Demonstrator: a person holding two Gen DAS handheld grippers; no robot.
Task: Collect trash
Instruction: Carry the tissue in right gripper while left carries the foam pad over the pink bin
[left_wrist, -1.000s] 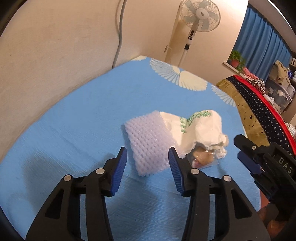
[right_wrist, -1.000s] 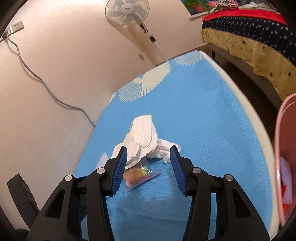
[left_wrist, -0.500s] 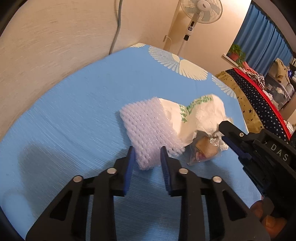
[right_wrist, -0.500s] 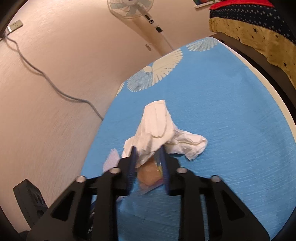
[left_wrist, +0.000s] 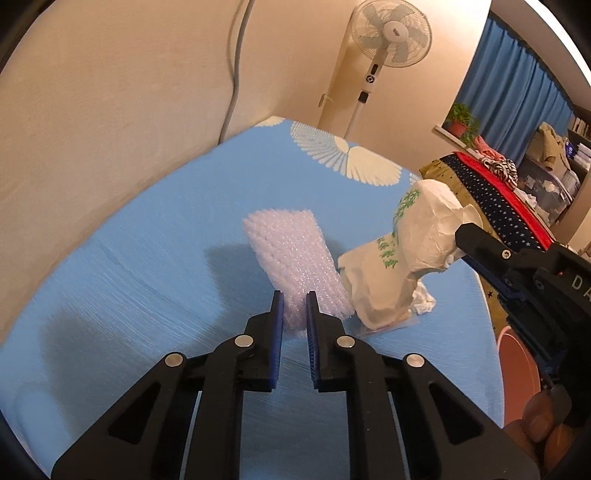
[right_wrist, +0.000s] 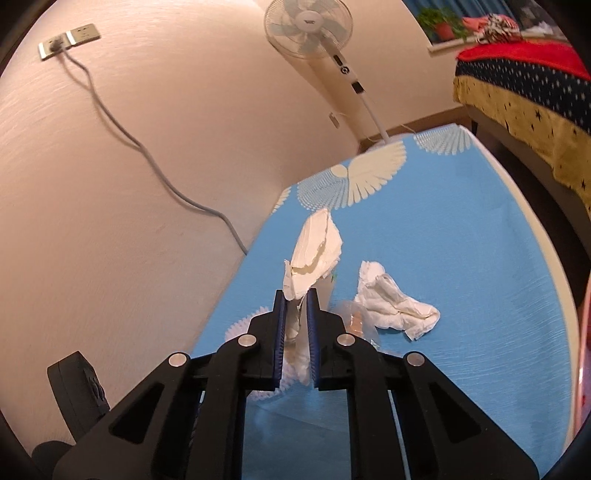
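My left gripper (left_wrist: 294, 310) is shut on the near end of a white foam net sleeve (left_wrist: 295, 266) and holds it tilted up off the blue table (left_wrist: 147, 258). My right gripper (right_wrist: 295, 308) is shut on a white paper bag with green print (right_wrist: 314, 254); the bag also shows in the left wrist view (left_wrist: 413, 251), lifted at its right end. A crumpled white tissue (right_wrist: 391, 306) and a clear plastic wrapper (right_wrist: 354, 321) lie on the table right of the bag.
A pink bin (left_wrist: 517, 365) stands at the table's right edge. A standing fan (right_wrist: 314, 33) and a beige wall with a grey cable (right_wrist: 147, 155) are behind the table. A star-patterned bed (right_wrist: 535, 92) is at the right.
Both grippers closed: the left onto the foam sleeve, the right onto the paper bag. Both pieces are now raised from the table, uncovering the tissue and wrapper.
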